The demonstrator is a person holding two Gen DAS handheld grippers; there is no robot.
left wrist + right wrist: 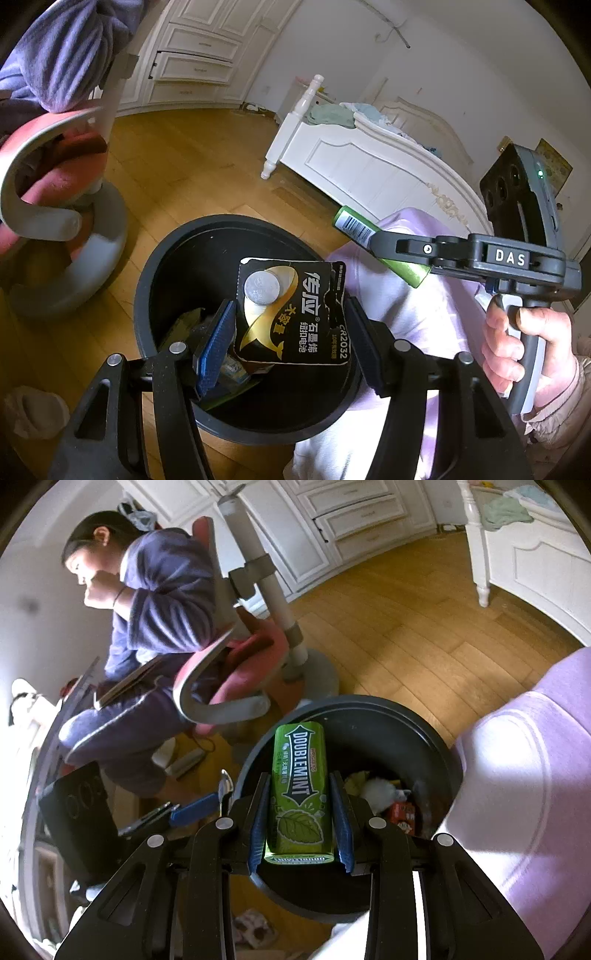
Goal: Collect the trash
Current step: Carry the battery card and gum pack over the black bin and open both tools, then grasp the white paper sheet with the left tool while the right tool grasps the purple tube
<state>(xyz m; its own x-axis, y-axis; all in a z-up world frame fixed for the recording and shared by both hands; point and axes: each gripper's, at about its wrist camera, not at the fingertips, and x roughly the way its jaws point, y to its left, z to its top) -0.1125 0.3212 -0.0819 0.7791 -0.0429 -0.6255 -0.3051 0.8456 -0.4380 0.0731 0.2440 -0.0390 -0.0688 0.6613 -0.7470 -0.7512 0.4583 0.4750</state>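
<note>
A black round trash bin [155, 266] stands on the wood floor with several scraps inside; it also shows in the right wrist view [424, 731]. My left gripper [291, 317] is open over the bin. A black and gold button-battery card [295, 314] lies loose between its fingers [218, 339]. My right gripper [300, 805] is shut on a green Doublemint gum box [299, 786] above the bin's near rim. The same gum box [369, 232] and right gripper show at the right of the left wrist view.
A pink and grey chair [55, 206] stands left of the bin, with a seated person in purple [155, 602]. A white bed frame [369, 162] is beyond. My lilac-clad leg [535, 757] is right of the bin. A sock [33, 410] lies on the floor.
</note>
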